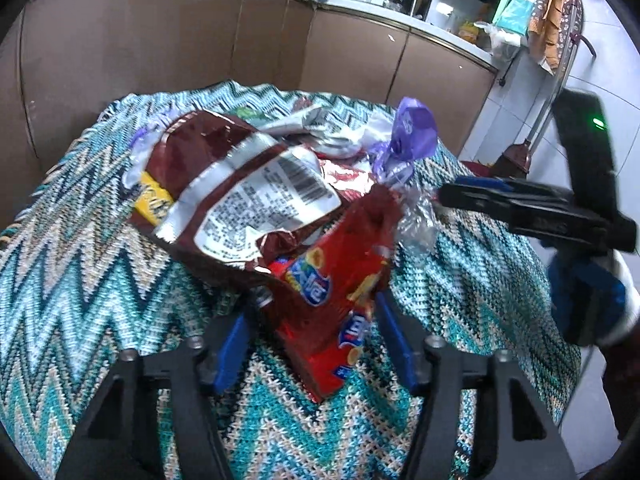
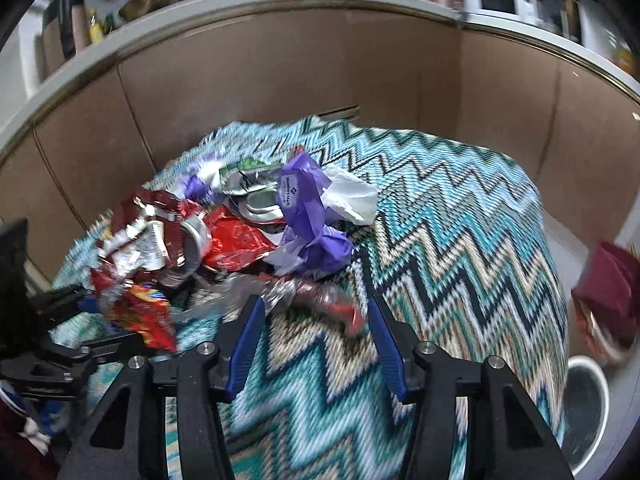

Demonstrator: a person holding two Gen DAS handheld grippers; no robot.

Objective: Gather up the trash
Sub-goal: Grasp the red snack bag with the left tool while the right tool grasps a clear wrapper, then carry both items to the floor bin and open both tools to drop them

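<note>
Here my left gripper (image 1: 316, 320) straddles the red wrapper (image 1: 332, 308), jaws apart, for grabbing. My right gripper's (image 2: 316, 320) jaws are apart around clear wrap (image 2: 280, 294).

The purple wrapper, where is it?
The purple wrapper sits on the far right of the trash pile on the zigzag cloth, beside a white crumpled wrapper; the left wrist view shows it behind the red snack bag.
</note>
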